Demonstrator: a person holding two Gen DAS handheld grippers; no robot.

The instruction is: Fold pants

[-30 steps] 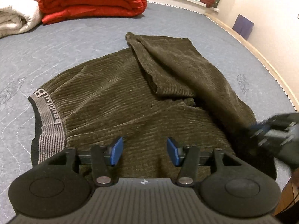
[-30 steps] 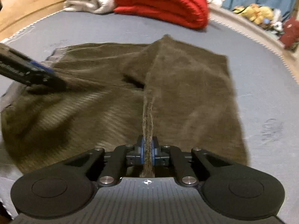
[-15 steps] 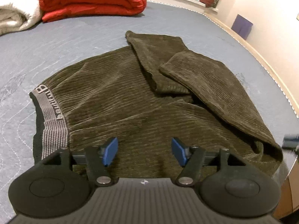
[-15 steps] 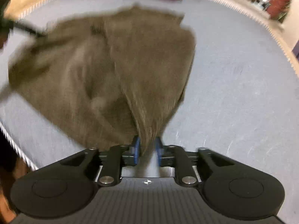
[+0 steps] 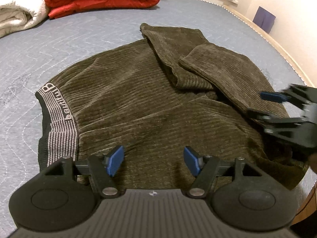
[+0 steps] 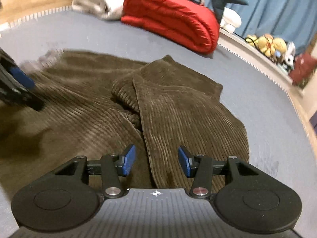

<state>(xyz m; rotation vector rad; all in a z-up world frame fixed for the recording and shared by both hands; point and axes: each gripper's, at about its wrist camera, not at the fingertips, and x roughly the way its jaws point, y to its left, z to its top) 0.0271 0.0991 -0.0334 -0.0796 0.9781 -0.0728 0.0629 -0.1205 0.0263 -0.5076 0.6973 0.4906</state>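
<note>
On grey mattress (image 5: pixel 83 39), pants (image 5: pixel 138 99) near edge, left gripper (image 5: pixel 153 163) jaws apart, right gripper (image 6: pixel 156 162) opening, empty.

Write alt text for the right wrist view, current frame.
Dark olive corduroy pants lie partly folded on a grey quilted bed; the right gripper hovers over them, jaws opening, gripping nothing. The left gripper blurs in at left; a red quilt sits behind.
</note>
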